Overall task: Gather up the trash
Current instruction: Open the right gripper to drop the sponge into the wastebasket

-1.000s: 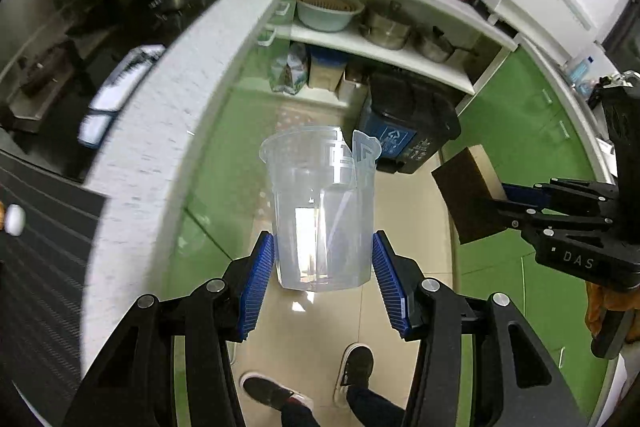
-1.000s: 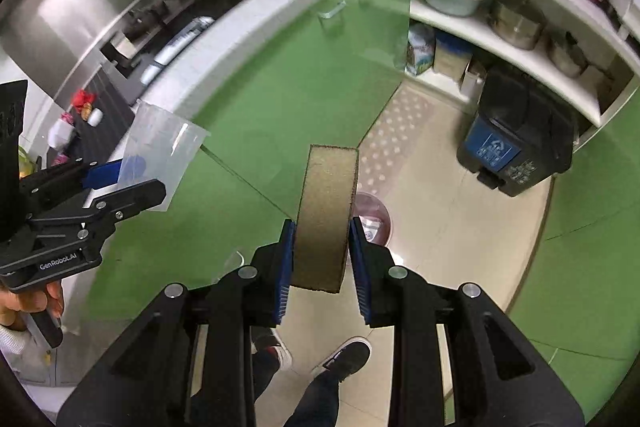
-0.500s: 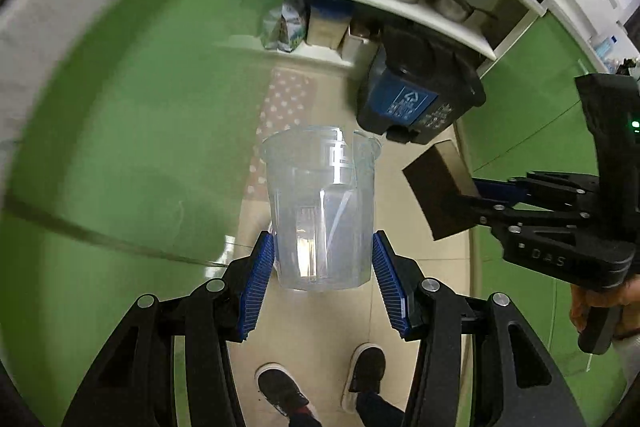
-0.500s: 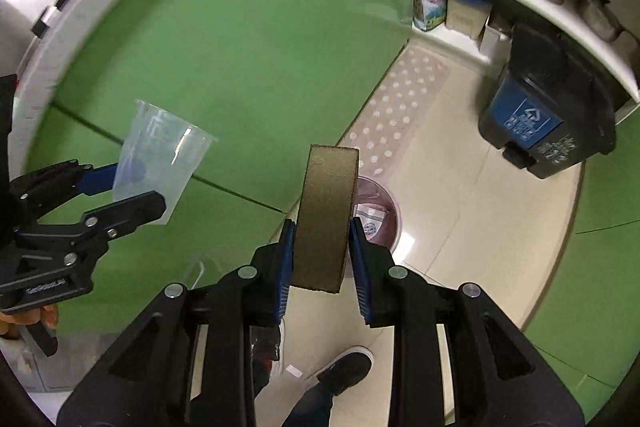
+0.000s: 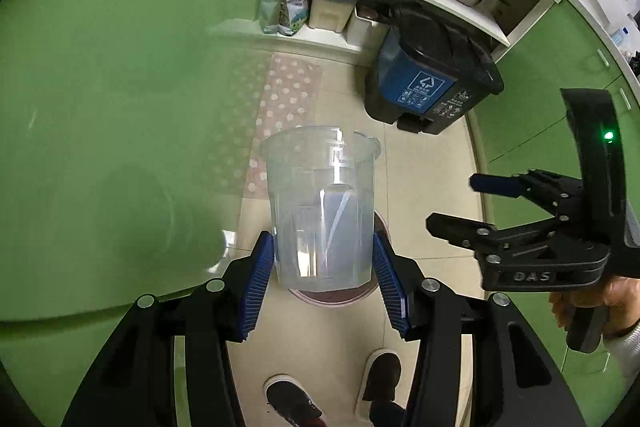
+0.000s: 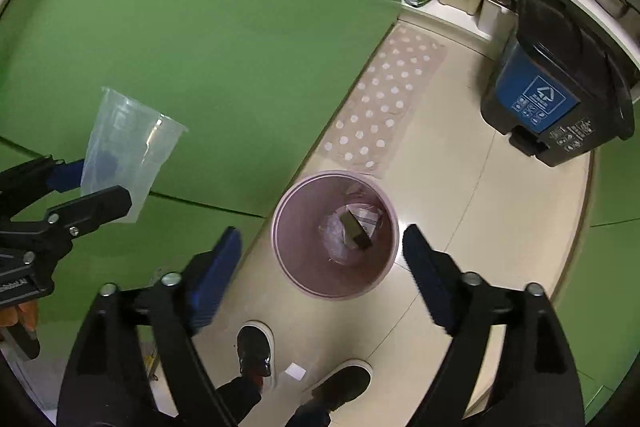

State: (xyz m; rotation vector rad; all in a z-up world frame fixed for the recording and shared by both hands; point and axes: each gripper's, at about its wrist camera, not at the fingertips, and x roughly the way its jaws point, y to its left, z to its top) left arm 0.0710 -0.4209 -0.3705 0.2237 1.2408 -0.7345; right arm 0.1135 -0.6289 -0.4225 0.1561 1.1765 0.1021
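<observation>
Sponge (image 6: pixel 355 229) now lying in pink bin (image 6: pixel 288 227); right gripper (image 6: pixel 322 259) fingers just opening wide, empty. Left gripper (image 5: pixel 324 277) pinching light, crushable plastic cup (image 5: pixel 322 203) near base.

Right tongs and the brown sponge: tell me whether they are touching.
Apart. The right wrist view shows the right tongs, which have just been opening, standing wide and empty, while the sponge lies down in the pink bin below.

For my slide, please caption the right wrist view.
Right gripper, just opened, above pink bin holding the dropped sponge.
</observation>
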